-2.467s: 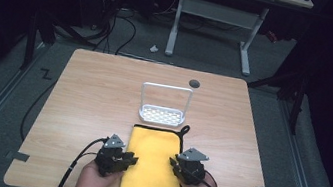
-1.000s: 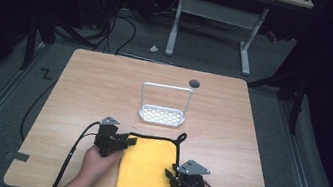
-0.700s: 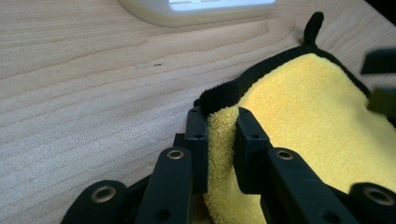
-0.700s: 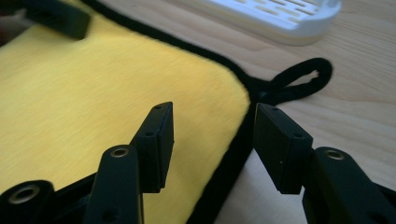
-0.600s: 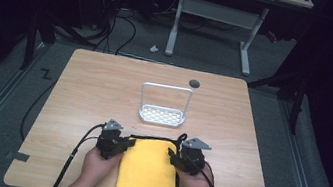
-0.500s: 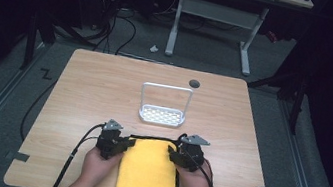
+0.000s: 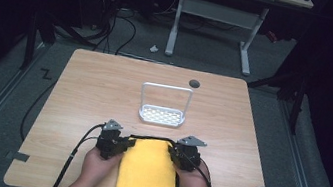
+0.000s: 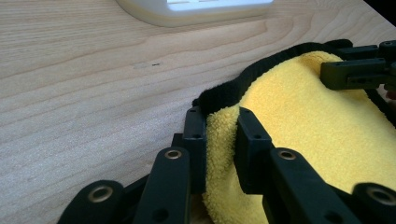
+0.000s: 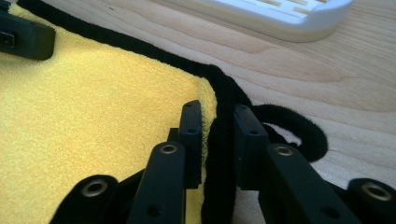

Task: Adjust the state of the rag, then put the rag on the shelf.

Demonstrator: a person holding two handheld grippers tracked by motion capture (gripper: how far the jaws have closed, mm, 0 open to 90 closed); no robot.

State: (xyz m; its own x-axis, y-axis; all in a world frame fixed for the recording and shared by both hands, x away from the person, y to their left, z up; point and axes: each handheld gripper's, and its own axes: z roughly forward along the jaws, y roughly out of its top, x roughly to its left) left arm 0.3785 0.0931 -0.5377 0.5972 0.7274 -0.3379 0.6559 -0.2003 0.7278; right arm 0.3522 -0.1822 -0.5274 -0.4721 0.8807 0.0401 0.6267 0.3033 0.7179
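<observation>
High view: a wooden table [image 7: 104, 89] carries a yellow towel [image 7: 147, 174] with black trim, folded into a long strip that lies at the middle of the near edge and reaches back toward the table's centre. A white rack [image 7: 163, 104] with a tall wire handle and a slotted base stands near the centre, just beyond the towel's far end and apart from it. A small dark round cap [image 7: 194, 83] sits near the far edge. The left gripper [image 7: 120, 146] is at the towel's far left corner and the right gripper [image 7: 176, 155] at its far right corner, each held by a hand [image 7: 97, 169] coming in from the near edge, with black cables trailing back. In the left gripper view, the two black jaws are pinched on a fold of yellow pile at the towel's corner, the black trim [image 8: 243, 79] curving just ahead of them. In the right gripper view, the jaws clamp the towel's black-trimmed edge, and a black loop [image 9: 292, 125] of trim lies on the wood beside the outer jaw.
</observation>
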